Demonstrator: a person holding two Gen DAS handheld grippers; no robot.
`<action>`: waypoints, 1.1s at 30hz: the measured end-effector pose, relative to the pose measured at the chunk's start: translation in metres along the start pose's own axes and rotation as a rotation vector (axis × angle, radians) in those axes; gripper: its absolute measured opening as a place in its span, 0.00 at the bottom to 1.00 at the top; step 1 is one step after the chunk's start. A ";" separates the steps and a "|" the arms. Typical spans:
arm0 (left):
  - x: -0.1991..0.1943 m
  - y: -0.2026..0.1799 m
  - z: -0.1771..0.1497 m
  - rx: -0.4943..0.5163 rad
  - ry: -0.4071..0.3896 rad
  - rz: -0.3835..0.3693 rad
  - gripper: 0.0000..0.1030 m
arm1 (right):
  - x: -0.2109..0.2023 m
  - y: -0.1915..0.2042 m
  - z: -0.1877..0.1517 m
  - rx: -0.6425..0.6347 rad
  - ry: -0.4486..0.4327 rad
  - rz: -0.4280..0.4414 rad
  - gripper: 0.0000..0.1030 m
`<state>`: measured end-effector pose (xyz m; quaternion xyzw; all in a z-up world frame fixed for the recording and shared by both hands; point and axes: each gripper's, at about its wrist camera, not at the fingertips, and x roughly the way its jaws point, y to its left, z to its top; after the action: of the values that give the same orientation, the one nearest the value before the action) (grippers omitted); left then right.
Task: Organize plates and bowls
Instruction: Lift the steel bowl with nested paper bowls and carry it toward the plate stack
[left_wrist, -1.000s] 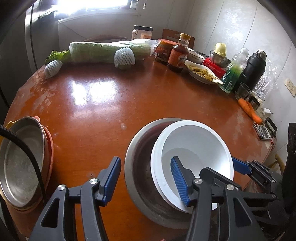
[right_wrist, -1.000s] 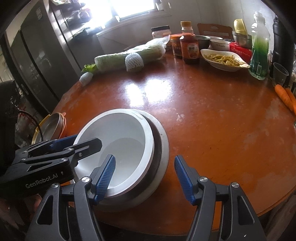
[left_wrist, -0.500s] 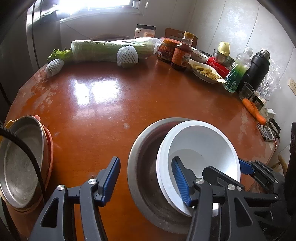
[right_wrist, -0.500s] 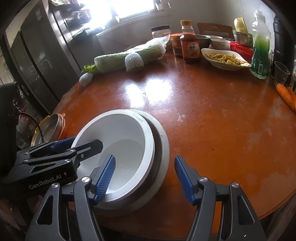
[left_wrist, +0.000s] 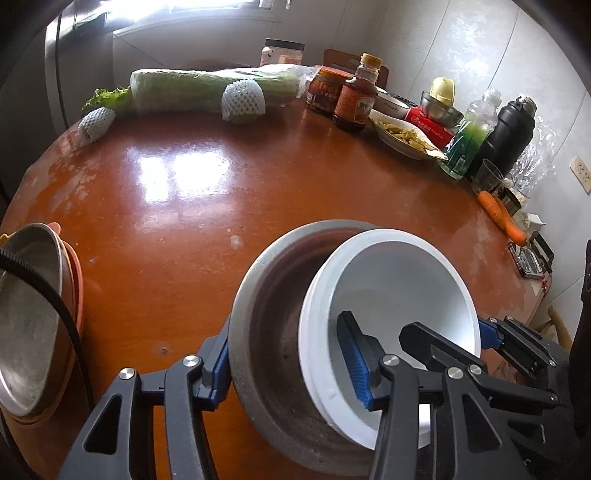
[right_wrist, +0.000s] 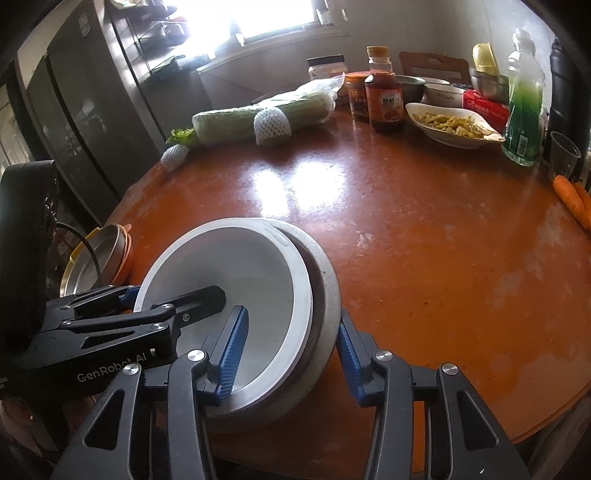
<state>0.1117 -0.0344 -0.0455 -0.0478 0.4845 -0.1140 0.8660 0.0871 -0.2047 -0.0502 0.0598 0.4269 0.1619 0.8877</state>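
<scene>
**Nested bowls at the near table edge — both grippers engaged**

White bowl (left_wrist: 391, 280): seated tilted inside a larger steel bowl (left_wrist: 273, 325), pushed toward one side of it. The pair is found on the round orange-brown table (left_wrist: 192, 206), close to its near edge.

Left gripper (left_wrist: 291, 363): jaws are spread wide and straddle the bowl walls — one finger lies outside the steel rim, the other inside the white bowl. Contact with either wall is not confirmed.

Right gripper (right_wrist: 291, 350): likewise spread, with one blue pad inside the white bowl and the other outside the steel bowl. No firm clamp is seen.

Stacked plates (left_wrist: 33, 317): a steel plate on top of orange ones, placed at the table's left edge, well apart from the bowls.

Far side of table: wrapped cabbage (left_wrist: 207, 90), sauce bottle (left_wrist: 356, 98), dish of food (left_wrist: 402, 134), green bottle (left_wrist: 469, 136), black flask (left_wrist: 511, 133), carrot (left_wrist: 500, 216).
</scene>
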 end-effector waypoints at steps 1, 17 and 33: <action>-0.002 0.000 0.000 -0.001 -0.004 0.001 0.50 | -0.001 0.001 0.000 -0.003 -0.002 0.001 0.48; -0.057 0.026 0.006 -0.048 -0.103 0.034 0.50 | -0.023 0.043 0.017 -0.080 -0.058 0.038 0.47; -0.119 0.092 -0.003 -0.138 -0.205 0.127 0.50 | -0.016 0.131 0.040 -0.216 -0.081 0.130 0.47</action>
<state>0.0632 0.0841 0.0333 -0.0880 0.4021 -0.0198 0.9111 0.0776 -0.0855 0.0190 -0.0022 0.3662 0.2615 0.8931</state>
